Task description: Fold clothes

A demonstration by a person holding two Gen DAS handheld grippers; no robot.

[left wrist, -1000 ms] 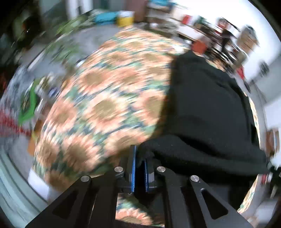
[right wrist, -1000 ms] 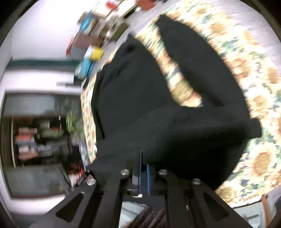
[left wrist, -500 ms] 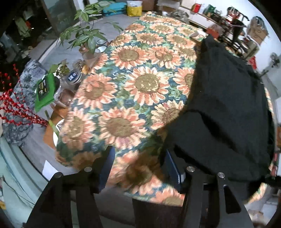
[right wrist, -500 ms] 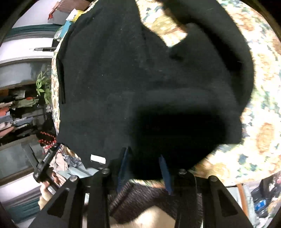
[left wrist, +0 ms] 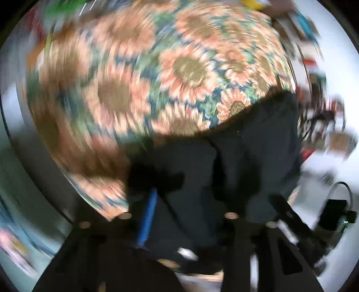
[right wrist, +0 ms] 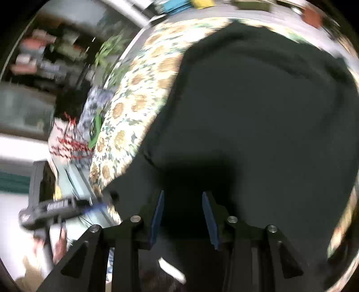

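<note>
Right hand-held gripper jaws apart, empty, over black garment; left hand-held gripper narrowing, cloth between. Garment bunched on tabletop; folding left.

I see a sunflower-print tablecloth covering the counter, filling the upper half of the blurred left wrist view. In the right wrist view, a leafy green plant sits upper left, red berry sprigs at mid-left, and a blue box and yellow box at the top edge.
</note>
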